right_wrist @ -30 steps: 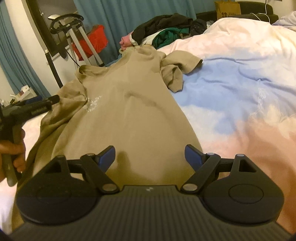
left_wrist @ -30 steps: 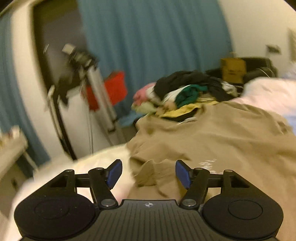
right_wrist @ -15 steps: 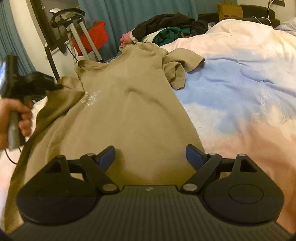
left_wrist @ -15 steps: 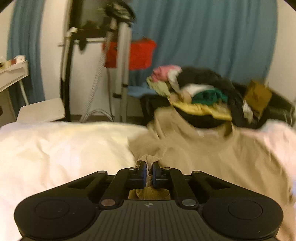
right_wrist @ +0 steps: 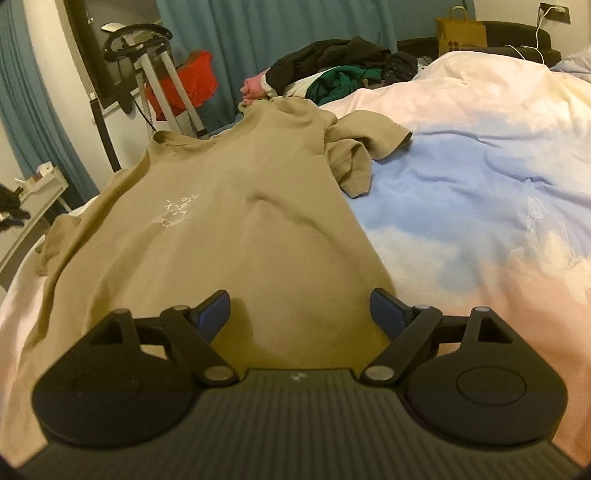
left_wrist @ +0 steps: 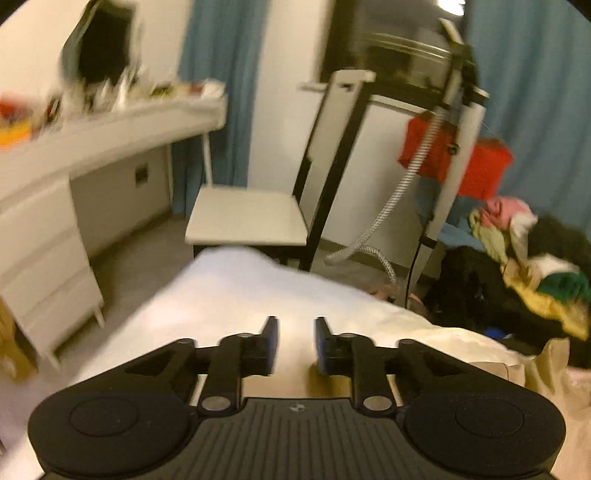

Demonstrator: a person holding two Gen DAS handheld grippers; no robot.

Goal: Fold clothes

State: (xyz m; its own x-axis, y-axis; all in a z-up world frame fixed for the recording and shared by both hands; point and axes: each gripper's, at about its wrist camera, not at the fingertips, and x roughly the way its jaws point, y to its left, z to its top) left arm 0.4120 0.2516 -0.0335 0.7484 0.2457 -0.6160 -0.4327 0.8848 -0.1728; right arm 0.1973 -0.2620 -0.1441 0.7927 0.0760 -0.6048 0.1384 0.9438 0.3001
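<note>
Tan T-shirt (right_wrist: 236, 221) lies spread flat on the duvet (right_wrist: 480, 184), one sleeve crumpled, no fold showing. My right gripper (right_wrist: 299, 308) hangs spread wide over its hem; my left gripper (left_wrist: 293, 341), parted with nothing between, points off the bed. Folding remains.

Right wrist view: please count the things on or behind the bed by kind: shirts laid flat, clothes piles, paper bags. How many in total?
tan shirt, laid flat: 1
clothes pile: 1
paper bag: 1
Total: 3
</note>
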